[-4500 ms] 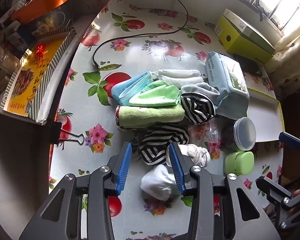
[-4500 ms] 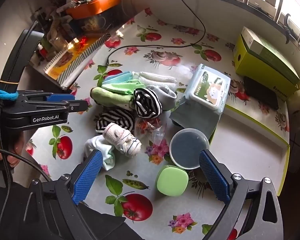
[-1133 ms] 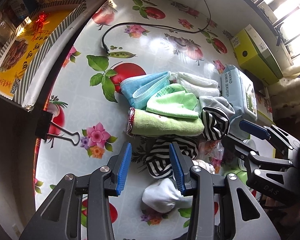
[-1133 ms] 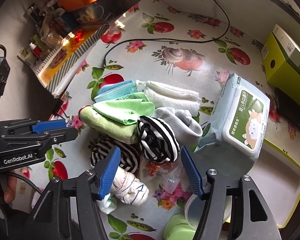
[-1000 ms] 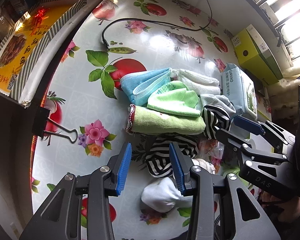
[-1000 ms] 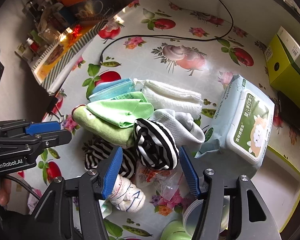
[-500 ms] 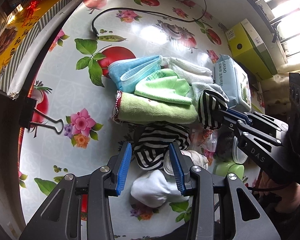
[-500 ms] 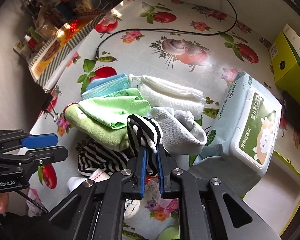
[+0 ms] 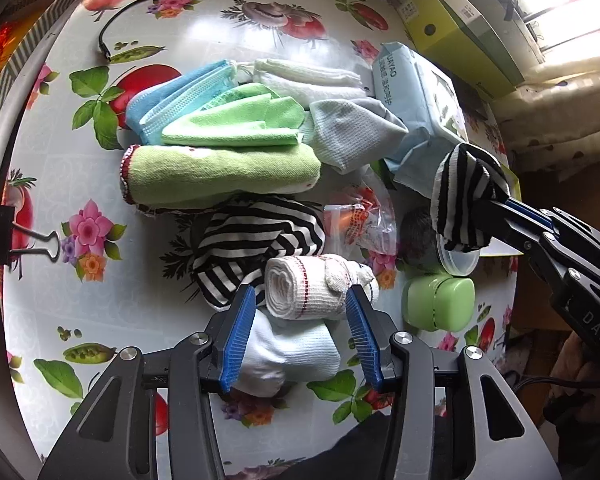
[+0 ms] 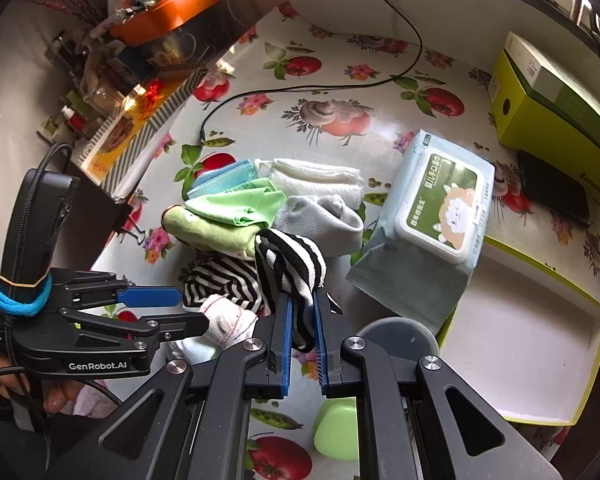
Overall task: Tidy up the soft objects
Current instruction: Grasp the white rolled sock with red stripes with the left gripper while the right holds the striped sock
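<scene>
**Striped sock pinched and lifted clear of the pile**

The right gripper (image 10: 302, 320) is clenched on a black-and-white striped sock (image 10: 290, 264), its blue pads pressed on the fabric from both sides; the sock's bunched body bulges above the fingertips; in the left wrist view the same sock (image 9: 466, 196) hangs off the table, above the round lidded container (image 9: 458, 256) and to the right of the wet-wipes pack (image 9: 416, 100); the right gripper (image 9: 500, 204) reaches in from the right edge there.

The left gripper (image 9: 300, 328) is spread wide and grips nothing; between its blue pads lie a rolled white sock with a thin red stripe (image 9: 308, 284) and, nearer the camera, a plain white sock bundle (image 9: 288, 352); whether the pads touch them I cannot tell.

The wet-wipes pack (image 10: 436, 208) is the landmark for the remaining soft things on the flowered tablecloth (image 9: 60, 184); just left of it rests a grey sock (image 9: 352, 128); further left a bright green cloth (image 9: 236, 120) sits atop a rolled pale green towel (image 9: 220, 172); a blue face mask (image 9: 172, 96) and a folded white cloth (image 9: 308, 80) lie behind those; a second striped sock (image 9: 252, 240) lies in front of the towel; a green lidded box (image 9: 438, 300) stands in front of the pack, beside the round container.
</scene>
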`<state>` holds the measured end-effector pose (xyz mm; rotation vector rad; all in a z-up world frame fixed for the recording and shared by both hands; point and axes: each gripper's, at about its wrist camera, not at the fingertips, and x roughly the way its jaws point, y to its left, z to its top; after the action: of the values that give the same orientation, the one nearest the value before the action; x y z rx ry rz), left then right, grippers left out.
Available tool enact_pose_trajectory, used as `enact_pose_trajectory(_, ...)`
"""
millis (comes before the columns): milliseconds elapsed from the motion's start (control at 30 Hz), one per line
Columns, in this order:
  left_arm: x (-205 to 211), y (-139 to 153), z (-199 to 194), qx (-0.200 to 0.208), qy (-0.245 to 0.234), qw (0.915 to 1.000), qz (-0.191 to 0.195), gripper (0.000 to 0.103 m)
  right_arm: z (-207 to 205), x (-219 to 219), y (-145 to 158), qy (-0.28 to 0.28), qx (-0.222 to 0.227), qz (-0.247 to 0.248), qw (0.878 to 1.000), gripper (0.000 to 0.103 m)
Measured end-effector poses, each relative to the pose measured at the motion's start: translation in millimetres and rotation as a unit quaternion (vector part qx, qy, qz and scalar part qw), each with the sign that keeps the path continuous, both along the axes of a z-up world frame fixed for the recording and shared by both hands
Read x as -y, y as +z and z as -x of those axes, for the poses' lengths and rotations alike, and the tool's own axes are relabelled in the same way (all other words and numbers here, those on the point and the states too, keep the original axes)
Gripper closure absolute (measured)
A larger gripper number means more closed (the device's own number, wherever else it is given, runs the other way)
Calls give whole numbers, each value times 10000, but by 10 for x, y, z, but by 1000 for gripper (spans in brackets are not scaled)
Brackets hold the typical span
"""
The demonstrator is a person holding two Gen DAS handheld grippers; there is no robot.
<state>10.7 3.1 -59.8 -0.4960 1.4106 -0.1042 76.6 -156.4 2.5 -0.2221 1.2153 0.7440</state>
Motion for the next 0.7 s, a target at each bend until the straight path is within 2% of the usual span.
enact_pose_trajectory(233, 100, -140, -71, -303, -37, 9992, 255, 55, 64, 165, 93, -167, 60, -95, 9998, 93)
enact_pose_trajectory(367, 154, -235, -128, -422, -47, 9988, 245, 55, 59, 211, 119, -229, 72, -138, 9996, 93)
enact_pose_trajectory(633, 136, -309, -188, -490, 128, 9974, 512, 55, 37, 277, 127, -284, 65, -163, 9994, 93)
enact_pose_trajectory(700, 129, -296, -181, -447, 78, 9978, 490, 58, 39, 277, 127, -286, 63, -167, 9994, 93)
